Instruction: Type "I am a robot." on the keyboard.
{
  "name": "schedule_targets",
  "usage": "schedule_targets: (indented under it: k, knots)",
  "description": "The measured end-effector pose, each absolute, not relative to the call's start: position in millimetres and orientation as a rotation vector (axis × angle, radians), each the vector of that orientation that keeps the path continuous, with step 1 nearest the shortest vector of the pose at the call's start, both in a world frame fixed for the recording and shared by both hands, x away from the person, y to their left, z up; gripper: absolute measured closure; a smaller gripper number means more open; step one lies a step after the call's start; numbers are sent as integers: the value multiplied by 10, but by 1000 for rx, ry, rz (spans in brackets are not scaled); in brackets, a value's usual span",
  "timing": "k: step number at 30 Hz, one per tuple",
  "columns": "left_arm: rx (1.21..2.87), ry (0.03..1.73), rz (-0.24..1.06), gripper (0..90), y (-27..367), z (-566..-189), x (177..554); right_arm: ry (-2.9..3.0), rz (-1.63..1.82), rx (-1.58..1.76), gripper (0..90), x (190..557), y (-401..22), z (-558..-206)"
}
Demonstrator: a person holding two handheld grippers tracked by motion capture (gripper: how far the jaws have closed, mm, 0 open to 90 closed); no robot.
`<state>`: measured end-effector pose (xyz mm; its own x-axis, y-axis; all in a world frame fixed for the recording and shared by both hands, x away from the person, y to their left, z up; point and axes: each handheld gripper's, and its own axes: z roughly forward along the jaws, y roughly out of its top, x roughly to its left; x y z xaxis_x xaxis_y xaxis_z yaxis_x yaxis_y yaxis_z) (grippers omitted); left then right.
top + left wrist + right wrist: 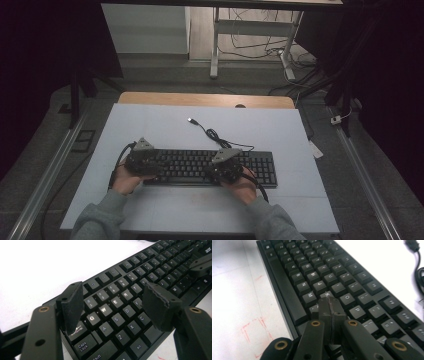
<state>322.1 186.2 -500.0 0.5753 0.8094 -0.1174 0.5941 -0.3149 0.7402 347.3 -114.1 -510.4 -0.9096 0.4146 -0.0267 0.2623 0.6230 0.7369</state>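
The desk point(165, 125), covered in a pale sheet, carries a black keyboard point(200, 167) lying lengthwise near its front edge, roughly centred between the left and right edges. Its cable point(215, 136) loops toward the middle of the desk and ends in a loose USB plug point(191, 120). Beyond the far edge, table legs and tangled wires stand on the floor.

The left gripper point(141, 162) sits at the keyboard's left end, jaws spread wide with nothing between the pads; its own view looks down on the Q, W, E, R row, with A, S, D, Z, X, C below and "Caps Lock", "Shift" and "Alt" readable, and a faint brand mark at the keyboard's far corner, too small to be sure of. The right gripper point(226, 167) is over the keyboard's right-of-centre part, jaws clenched together on nothing, tips just above the keys near K point(327, 293); there M, N, O and P can be read, and faint red marks show on the sheet by the front edge.
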Motion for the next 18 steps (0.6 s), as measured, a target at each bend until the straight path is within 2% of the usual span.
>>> schedule_targets:
  k: [12, 18]
  knots:
    - [2051, 1115, 352, 333, 1847, -5019, 3221, 2672, 1132, 582, 896, 3483, -1136, -5151]
    - [2046, 1115, 354, 333, 1856, -5016, 3217, 2565, 1231, 622, 896, 3510, -1297, -5017]
